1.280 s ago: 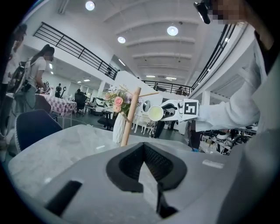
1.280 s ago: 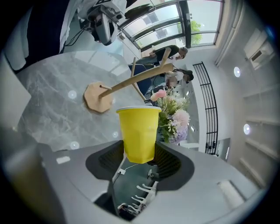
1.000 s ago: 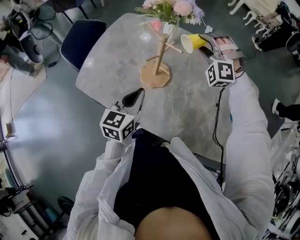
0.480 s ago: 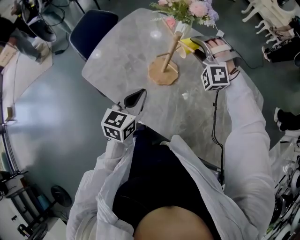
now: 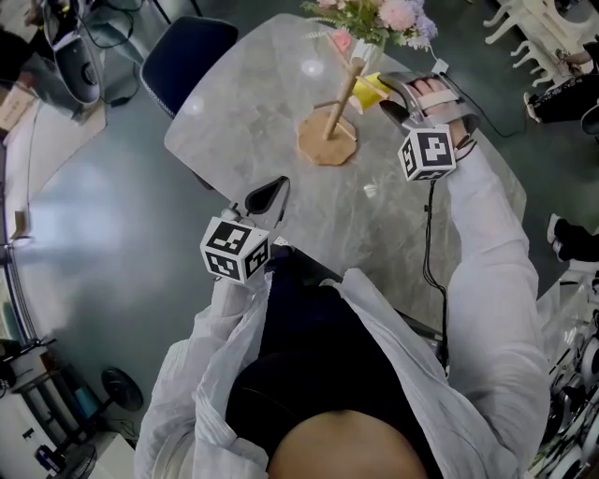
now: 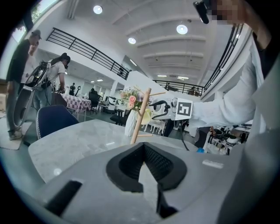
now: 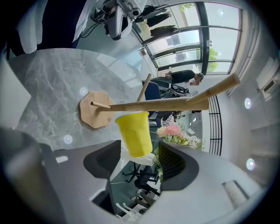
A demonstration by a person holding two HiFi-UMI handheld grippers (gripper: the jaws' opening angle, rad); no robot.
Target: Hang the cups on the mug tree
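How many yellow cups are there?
1. The yellow cup sits by a branch of the mug tree, between the jaws of the right gripper, which have just been opening and stand apart from it on one side. More could hide behind the flowers.

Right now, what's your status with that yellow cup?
Left gripper shut, empty. Right gripper jaws just opening, yellow cup loose between them, at mug tree. Flowers close behind.

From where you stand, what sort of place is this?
Probably a big open hall, perhaps an office or showroom: a balcony railing, recessed ceiling lights, and a marble table with flowers.
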